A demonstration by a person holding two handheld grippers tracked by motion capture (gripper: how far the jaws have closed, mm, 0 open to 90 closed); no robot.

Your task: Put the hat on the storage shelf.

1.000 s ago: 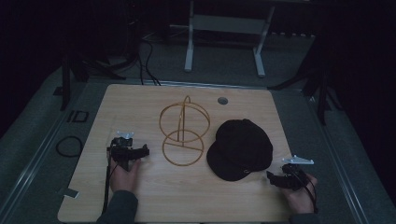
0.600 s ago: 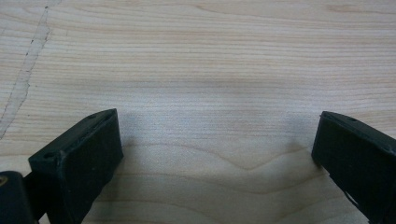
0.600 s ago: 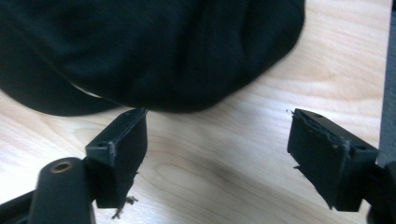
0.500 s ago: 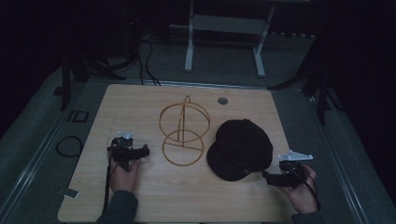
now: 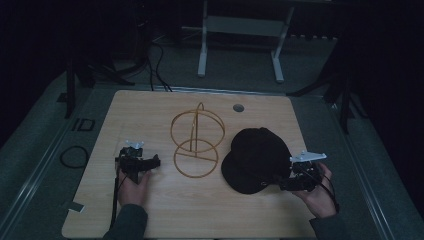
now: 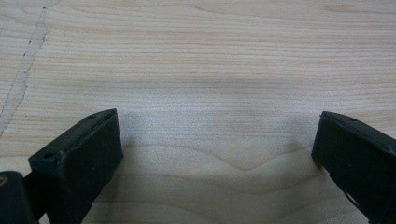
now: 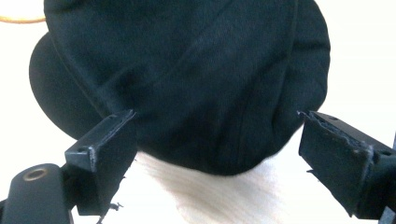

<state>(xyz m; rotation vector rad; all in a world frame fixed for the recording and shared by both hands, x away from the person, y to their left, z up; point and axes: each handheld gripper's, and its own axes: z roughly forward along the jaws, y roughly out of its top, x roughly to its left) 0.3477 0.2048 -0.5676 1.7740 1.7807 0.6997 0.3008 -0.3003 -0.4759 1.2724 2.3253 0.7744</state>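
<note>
Your right gripper sits near the front right of the surface, jaws spread wide after just opening, with nothing pressed between them. In the right gripper view the black cap lies just ahead of those jaws, its near edge reaching between the tips but clear of both pads, with a strip of bare wood below it. From above, the cap lies flat, right of centre, brim toward the front left.

Your left gripper rests low at the front left, jaws wide too, and its own view looks onto bare wood grain between them.

Between your hands stands the wire stand, two golden hoops, one flat on the surface, one upright. It's just beside the cap, with a gap to your left jaws.

Farther back there's open wood and a small round grommet near the far edge. No brand reads on the cap. Off the left edge, a floor marking reads roughly "ID".
</note>
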